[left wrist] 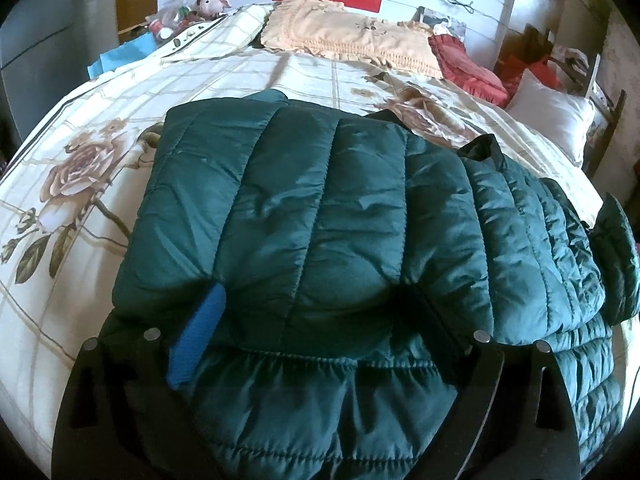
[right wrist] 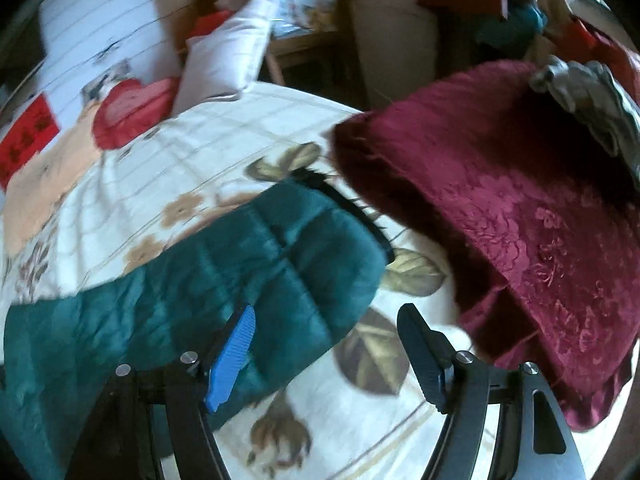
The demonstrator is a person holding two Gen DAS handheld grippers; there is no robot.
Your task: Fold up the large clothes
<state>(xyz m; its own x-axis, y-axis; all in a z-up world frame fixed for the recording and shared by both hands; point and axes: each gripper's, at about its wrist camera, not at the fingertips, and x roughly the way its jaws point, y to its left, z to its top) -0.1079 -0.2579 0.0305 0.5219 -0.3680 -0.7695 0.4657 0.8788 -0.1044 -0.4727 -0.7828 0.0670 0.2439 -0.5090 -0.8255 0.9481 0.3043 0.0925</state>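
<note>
Nearest, left gripper (left wrist: 316, 320), jaws wide, straddles the folded green quilted jacket (left wrist: 320, 208) without pinching it; right gripper (right wrist: 328, 344), jaws apart and empty, hovers beside its sleeve (right wrist: 280, 248). Beyond: floral bedspread (left wrist: 80, 168), pillows (left wrist: 352, 36).

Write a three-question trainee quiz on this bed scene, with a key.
1. True or false: the green quilted jacket hangs on a hanger.
2. What lies right beside the sleeve end in the right wrist view? A) maroon cushion B) laptop C) shoe
3. Fill in: the right gripper has its jaws ____, with nothing pinched.

Key: 1 false, it lies on the floral bedspread; 2 A; 3 open.
</note>
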